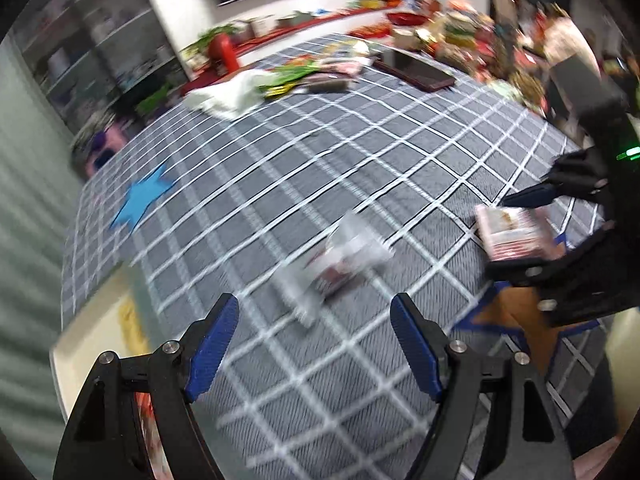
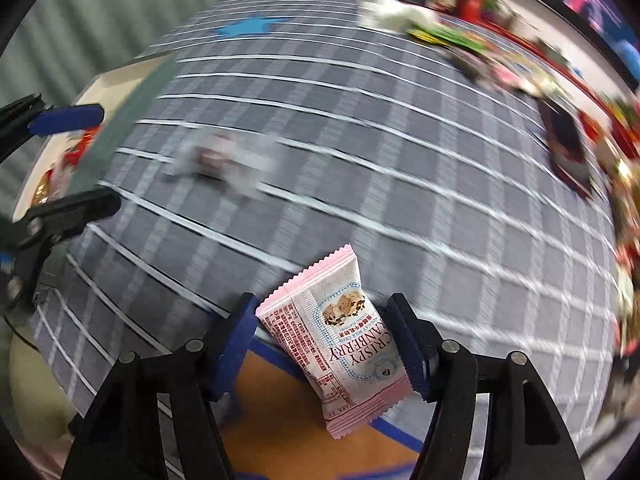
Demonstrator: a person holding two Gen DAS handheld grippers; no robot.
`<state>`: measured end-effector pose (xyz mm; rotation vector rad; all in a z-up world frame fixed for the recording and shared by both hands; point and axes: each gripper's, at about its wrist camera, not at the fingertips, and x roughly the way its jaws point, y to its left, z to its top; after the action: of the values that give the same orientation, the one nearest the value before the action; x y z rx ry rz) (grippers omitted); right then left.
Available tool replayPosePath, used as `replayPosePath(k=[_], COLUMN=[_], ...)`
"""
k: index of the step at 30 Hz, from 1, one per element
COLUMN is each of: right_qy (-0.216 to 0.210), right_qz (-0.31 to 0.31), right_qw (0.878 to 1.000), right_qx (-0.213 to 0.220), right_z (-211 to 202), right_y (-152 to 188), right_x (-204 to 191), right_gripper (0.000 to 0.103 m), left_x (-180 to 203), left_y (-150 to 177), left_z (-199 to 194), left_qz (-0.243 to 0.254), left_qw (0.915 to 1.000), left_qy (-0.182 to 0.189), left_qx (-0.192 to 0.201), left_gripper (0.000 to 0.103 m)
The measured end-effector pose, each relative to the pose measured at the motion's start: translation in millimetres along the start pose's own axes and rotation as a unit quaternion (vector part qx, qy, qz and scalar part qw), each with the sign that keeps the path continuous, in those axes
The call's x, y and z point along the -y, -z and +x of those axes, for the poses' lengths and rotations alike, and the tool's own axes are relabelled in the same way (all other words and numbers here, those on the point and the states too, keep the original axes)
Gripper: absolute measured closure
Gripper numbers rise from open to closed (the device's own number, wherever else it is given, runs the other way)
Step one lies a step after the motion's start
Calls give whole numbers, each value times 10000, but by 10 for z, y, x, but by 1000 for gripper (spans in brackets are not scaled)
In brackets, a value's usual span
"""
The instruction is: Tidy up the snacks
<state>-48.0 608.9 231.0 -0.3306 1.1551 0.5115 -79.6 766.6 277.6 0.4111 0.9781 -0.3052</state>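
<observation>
My right gripper [image 2: 322, 344] pinching one pink snack packet [image 2: 340, 340], left gripper [image 1: 314, 346] wide apart, empty; one blurred packet [image 1: 344, 258] on checked cloth [image 1: 280, 168]

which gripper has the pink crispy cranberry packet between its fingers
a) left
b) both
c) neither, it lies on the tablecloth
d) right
d: in the right wrist view the pink Crispy Cranberry packet sits between the right gripper fingers, while the left gripper is open with nothing between its fingers.
</observation>
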Motion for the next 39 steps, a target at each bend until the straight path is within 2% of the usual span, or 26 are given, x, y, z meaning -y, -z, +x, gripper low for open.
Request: replayPosePath(k=[3, 5, 6, 8, 9, 11, 12, 13, 14, 16, 20, 21, 23, 24, 27, 32, 35, 36, 38, 39], right_qy=[42, 44, 26, 1, 17, 137, 189, 177, 179, 172, 170, 185, 205, 175, 65, -338, -35, 95, 393, 432], right_qz=[247, 344, 374, 385, 386, 297, 247, 249, 264, 247, 252, 264, 319, 380, 556, 925, 853, 814, 716, 717], right_qw=[9997, 9994, 9993, 9992, 9992, 9995, 9995, 9995, 9995, 9995, 9995, 9994, 9991, 9990, 9982, 9950, 9960, 9962, 9957, 9956], right_qx=[26, 56, 71, 54, 28, 26, 22, 35, 42, 80, 84, 85, 171, 153, 194, 188, 261, 300, 432, 419], right_z=[-77, -95, -102, -93, -80, -61, -56, -55, -49, -51, -77, -80, -140, -144, -170, -216, -214, -205, -173, -140], right_y=[147, 197, 209, 208, 204, 177, 177, 170, 156, 158, 235, 248, 278, 271, 300, 353, 389, 392, 430, 445], right_x=[203, 288, 323, 367, 359, 324, 317, 334, 356, 385, 418, 410, 396, 373, 405, 454, 357, 318, 186, 154], right_gripper=[35, 35, 35, 28, 21, 20, 20, 20, 19, 19, 20, 22, 42, 47, 48, 48, 47, 47, 32, 6], left_x=[14, 7, -28, -76, -113, -130, -142, -154, -157, -95, -94, -118, -171, -200, -273, -367, -406, -408, -398, -408], left_y=[-133, -183, -195, -213, -214, -195, -176, -151, -138, -96, 68, 123, 202, 233, 312, 490, 634, 688, 715, 717], left_z=[226, 443, 477, 524, 531, 530, 520, 505, 486, 424, 305, 273, 229, 213, 129, -23, 40, 35, 41, 55], left_qz=[286, 406, 312, 182, 30, -115, -198, -302, -383, -302, -439, -523, -682, -776, -1014, -1291, -1658, -1813, -1871, -1899], left_qw=[9995, 9980, 9985, 9983, 9982, 9978, 9973, 9960, 9946, 9960, 9954, 9949, 9938, 9933, 9921, 9912, 9860, 9833, 9820, 9813], left_qy=[96, 237, 297, 386, 451, 501, 568, 730, 869, 768, 793, 813, 828, 816, 701, 284, 157, 66, -164, -220], left_qx=[-136, -414, -325, -393, -402, -420, -428, -427, -415, -350, -309, -293, -278, -266, -239, -110, -114, 103, 191, 208], left_gripper=[22, 22, 18, 18, 18, 20, 26, 40, 45, 60, 72, 74, 74, 75, 78, 78, 78, 76, 56, 26])
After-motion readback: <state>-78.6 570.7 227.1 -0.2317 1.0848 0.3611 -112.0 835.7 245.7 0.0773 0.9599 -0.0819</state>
